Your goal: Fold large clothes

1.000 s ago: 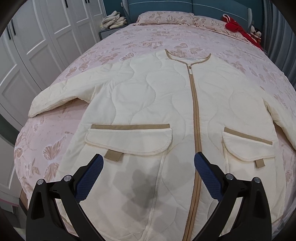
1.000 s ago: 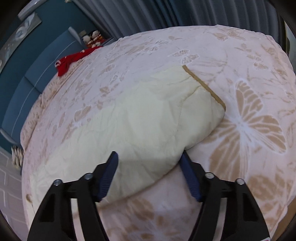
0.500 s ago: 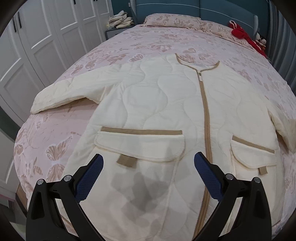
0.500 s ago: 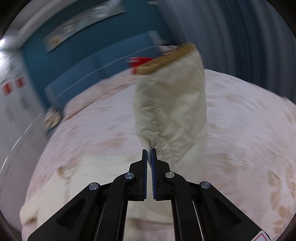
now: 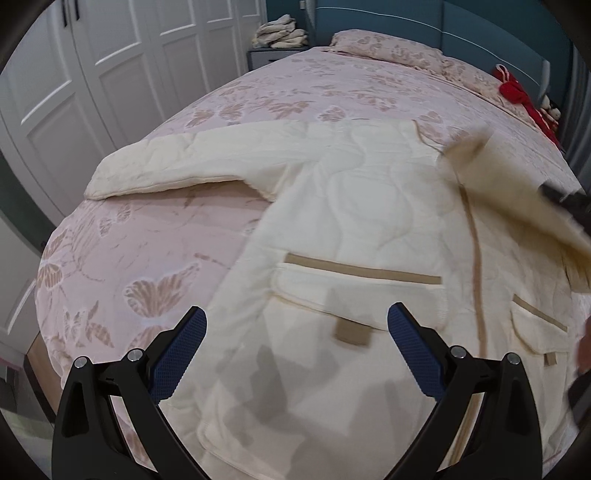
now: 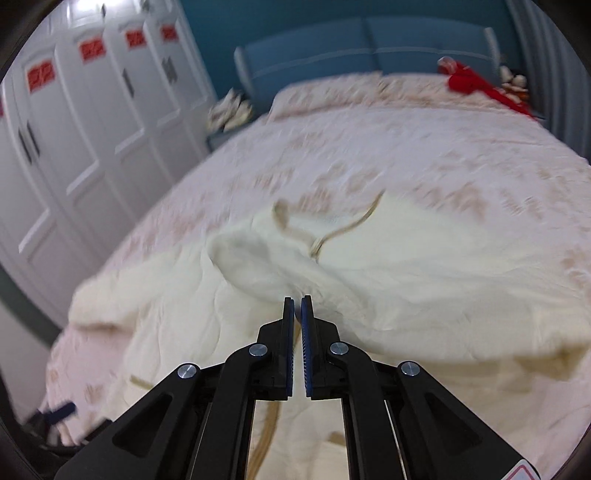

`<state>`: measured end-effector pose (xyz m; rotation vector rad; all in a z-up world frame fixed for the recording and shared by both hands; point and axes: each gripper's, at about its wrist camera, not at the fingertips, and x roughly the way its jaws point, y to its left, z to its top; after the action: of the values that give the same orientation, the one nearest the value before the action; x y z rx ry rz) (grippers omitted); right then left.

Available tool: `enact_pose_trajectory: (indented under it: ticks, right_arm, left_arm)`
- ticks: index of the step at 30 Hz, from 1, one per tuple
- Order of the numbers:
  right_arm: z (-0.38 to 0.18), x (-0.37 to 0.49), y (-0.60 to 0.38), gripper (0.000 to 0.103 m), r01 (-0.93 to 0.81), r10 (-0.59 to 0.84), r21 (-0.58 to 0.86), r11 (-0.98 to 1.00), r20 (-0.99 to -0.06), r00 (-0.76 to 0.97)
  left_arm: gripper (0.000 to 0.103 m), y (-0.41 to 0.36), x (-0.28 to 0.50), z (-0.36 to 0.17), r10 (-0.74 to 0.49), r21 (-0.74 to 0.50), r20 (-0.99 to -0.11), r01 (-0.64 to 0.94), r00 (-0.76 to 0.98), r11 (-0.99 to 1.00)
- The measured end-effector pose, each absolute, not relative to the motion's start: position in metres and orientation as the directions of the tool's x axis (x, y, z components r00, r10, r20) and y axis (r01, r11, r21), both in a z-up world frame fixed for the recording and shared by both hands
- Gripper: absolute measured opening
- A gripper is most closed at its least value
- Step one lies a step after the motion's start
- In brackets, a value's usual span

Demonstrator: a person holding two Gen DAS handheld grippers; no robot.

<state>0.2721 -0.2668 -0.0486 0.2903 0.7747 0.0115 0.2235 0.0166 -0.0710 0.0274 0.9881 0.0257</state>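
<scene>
We find a cream quilted jacket [image 5: 369, 229] spread front-up across the pink butterfly-print bed [image 5: 155, 258], hem toward the near edge and collar toward the far headboard [image 6: 369, 40]. Its tan zipper strip [image 5: 476, 258] runs near to far down the front, and a flapped pocket [image 5: 354, 291] with tan trim sits just left of that strip. One sleeve [image 5: 177, 166] lies stretched out to the left on the bedcover.

The left tool [image 5: 295, 343] hovers above the hem area with its blue pads spread wide apart — nothing is between them. Its shadow falls on the fabric below the pocket.

The right tool [image 6: 297, 314] has its pads drawn together to a thin slit, with cream fabric of the other sleeve [image 6: 258, 258] bunched right at the tips. In the left wrist view, this sleeve [image 5: 517, 192] shows as a blurred band crossing over the right chest of the jacket, with the dark tool at the right edge. The right view is smeared, so we cannot tell how much cloth sits between the pads — only that the folded sleeve meets them.

At the far end we note a red garment [image 5: 517, 92] by the headboard, a pile of light cloth [image 5: 280, 35] on a bedside stand, and white wardrobe doors [image 5: 92, 74] along the left.
</scene>
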Motion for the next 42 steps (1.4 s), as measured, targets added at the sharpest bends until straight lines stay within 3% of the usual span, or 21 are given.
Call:
enact_pose_trajectory:
  ticks: [5, 8, 13, 19, 24, 27, 29, 30, 31, 32, 42]
  right_arm:
    - [-0.089, 0.286, -0.23, 0.007, 0.052, 0.141, 0.223, 0.973, -0.762, 0.632]
    - [-0.086, 0.264, -0.216, 0.009, 0.034, 0.156, 0.228, 0.973, -0.76, 0.63]
    - [-0.06, 0.214, -0.245, 0.047, 0.124, 0.102, 0.263, 0.957, -0.703, 0.704]
    - [-0.048, 0.154, -0.32, 0.06, 0.318, -0.033, 0.277, 0.907, -0.705, 0.708]
    - [-0.061, 0.129, -0.369, 0.061, 0.415, -0.04, 0.351, 0.839, -0.721, 0.691]
    - [-0.071, 0.124, -0.391, 0.061, 0.445, -0.011, 0.416, 0.793, -0.72, 0.694]
    - [-0.076, 0.125, -0.4, 0.061, 0.45, 0.01, 0.454, 0.769, -0.713, 0.701]
    - [-0.079, 0.127, -0.406, 0.061, 0.45, 0.023, 0.476, 0.755, -0.706, 0.708]
    - [-0.08, 0.128, -0.409, 0.061, 0.451, 0.031, 0.491, 0.745, -0.701, 0.713]
    - [-0.082, 0.131, -0.413, 0.061, 0.45, 0.042, 0.512, 0.732, -0.693, 0.72]
    - [-0.096, 0.17, -0.435, 0.061, 0.45, 0.102, 0.609, 0.653, -0.66, 0.745]
  left_arm:
    - [0.096, 0.025, 0.231, -0.074, -0.016, -0.015, -0.846, 0.006, 0.533, 1.0]
    - [0.096, 0.019, 0.24, -0.074, -0.095, -0.089, -0.854, 0.036, 0.511, 0.995]
    - [0.096, -0.008, 0.26, -0.074, -0.243, -0.246, -0.844, 0.058, 0.478, 0.967]
    - [0.096, -0.062, 0.3, -0.094, -0.428, -0.438, -0.819, 0.067, 0.381, 0.897]
    - [0.095, -0.106, 0.33, -0.125, -0.506, -0.518, -0.819, 0.029, 0.272, 0.855]
    - [0.082, -0.114, 0.338, -0.139, -0.541, -0.561, -0.809, -0.026, 0.228, 0.828]
    - [0.053, -0.114, 0.345, -0.139, -0.56, -0.58, -0.799, -0.031, 0.218, 0.814]
    - [0.045, -0.113, 0.346, -0.137, -0.564, -0.581, -0.797, -0.023, 0.217, 0.813]
    - [0.026, -0.111, 0.349, -0.132, -0.562, -0.578, -0.796, -0.006, 0.224, 0.816]
    - [0.013, -0.109, 0.353, -0.129, -0.56, -0.573, -0.796, 0.009, 0.231, 0.819]
    - [0.007, -0.047, 0.384, -0.048, -0.415, -0.411, -0.763, 0.124, 0.496, 0.903]
